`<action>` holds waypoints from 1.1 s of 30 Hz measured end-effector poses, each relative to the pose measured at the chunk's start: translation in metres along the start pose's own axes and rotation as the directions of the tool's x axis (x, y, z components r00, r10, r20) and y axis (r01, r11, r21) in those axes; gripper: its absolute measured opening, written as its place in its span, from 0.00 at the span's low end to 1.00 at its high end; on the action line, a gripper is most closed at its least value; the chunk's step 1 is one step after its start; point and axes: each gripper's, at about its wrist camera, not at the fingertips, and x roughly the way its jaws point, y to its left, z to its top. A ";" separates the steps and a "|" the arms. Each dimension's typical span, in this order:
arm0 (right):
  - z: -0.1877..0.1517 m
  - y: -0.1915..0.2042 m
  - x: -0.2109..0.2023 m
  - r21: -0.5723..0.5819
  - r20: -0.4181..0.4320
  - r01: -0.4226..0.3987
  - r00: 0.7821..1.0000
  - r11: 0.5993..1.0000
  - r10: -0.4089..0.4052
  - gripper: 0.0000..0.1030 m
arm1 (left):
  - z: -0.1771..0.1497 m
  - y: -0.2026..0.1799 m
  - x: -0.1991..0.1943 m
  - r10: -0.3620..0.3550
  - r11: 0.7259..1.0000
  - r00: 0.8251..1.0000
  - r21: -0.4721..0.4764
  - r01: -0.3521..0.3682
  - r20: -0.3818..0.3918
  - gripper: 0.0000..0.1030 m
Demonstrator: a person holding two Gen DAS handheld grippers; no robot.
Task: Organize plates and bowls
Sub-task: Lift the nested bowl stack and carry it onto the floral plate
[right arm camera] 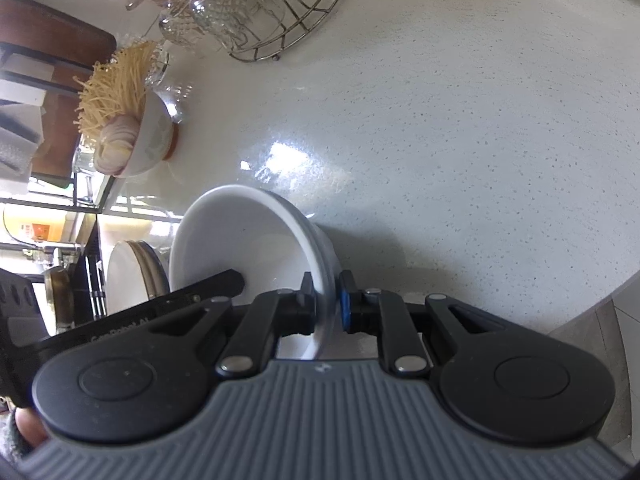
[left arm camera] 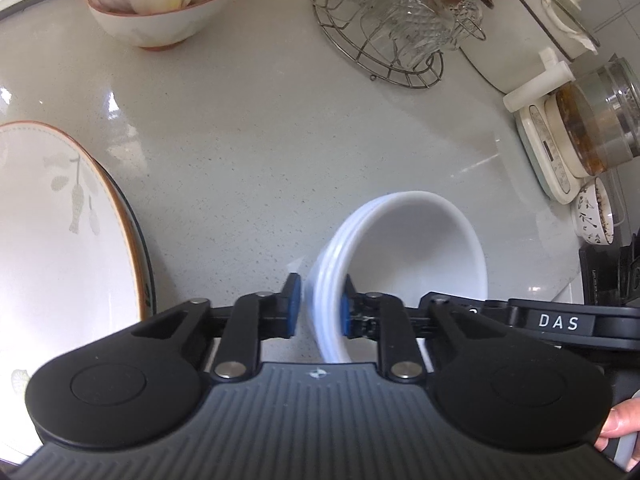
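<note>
A stack of white bowls (left arm camera: 404, 248) sits nested on the pale counter. My left gripper (left arm camera: 318, 306) stands around the stacked rims, the right pad touching, a small gap showing at the left pad. My right gripper (right arm camera: 326, 304) is shut on the rim of the same white bowls (right arm camera: 240, 248) from the opposite side. A stack of plates (left arm camera: 60, 232) with a brown rim and leaf pattern lies at the left; it also shows in the right wrist view (right arm camera: 132, 272).
A bowl of garlic and onion (left arm camera: 160, 4) stands at the back left. A wire rack of glass cups (left arm camera: 392, 20) stands at the back. A white cooker (left arm camera: 532, 28), a glass kettle (left arm camera: 588, 128) and a small patterned bowl (left arm camera: 594, 212) line the right side.
</note>
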 end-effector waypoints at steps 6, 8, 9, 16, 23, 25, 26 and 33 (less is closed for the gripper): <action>0.000 0.008 -0.006 -0.035 0.035 0.008 0.999 0.999 -0.007 0.14 | 0.001 -0.004 -0.006 0.002 1.000 1.000 0.030 -0.003 0.030 0.18; 0.000 0.011 -0.008 -0.039 0.039 0.010 0.999 0.999 -0.008 0.14 | 0.000 -0.003 -0.008 -0.003 0.999 1.000 0.032 0.002 0.031 0.18; 0.000 0.012 -0.008 -0.039 0.039 0.010 0.999 0.999 -0.008 0.14 | 0.000 -0.002 -0.009 -0.007 0.999 1.000 0.032 0.006 0.030 0.18; -0.002 0.024 -0.019 -0.051 0.060 0.015 0.998 0.999 -0.011 0.15 | 0.000 0.003 -0.023 -0.040 0.999 0.999 0.033 0.039 0.032 0.19; -0.004 0.045 -0.032 -0.075 0.088 0.001 0.996 0.997 0.006 0.15 | 0.003 0.006 -0.055 -0.053 0.998 0.996 0.046 0.050 0.068 0.20; -0.005 0.051 -0.036 -0.082 0.096 -0.004 0.995 0.997 0.012 0.15 | 0.004 0.009 -0.065 -0.060 0.998 0.995 0.040 0.056 0.081 0.20; -0.005 0.055 -0.038 -0.087 0.101 -0.008 0.995 0.996 0.017 0.16 | 0.003 0.010 -0.070 -0.062 0.998 0.994 0.039 0.059 0.092 0.20; -0.011 0.080 -0.049 -0.124 0.135 -0.028 0.990 0.992 0.045 0.16 | 0.002 0.020 -0.106 -0.076 0.997 0.985 0.028 0.073 0.155 0.20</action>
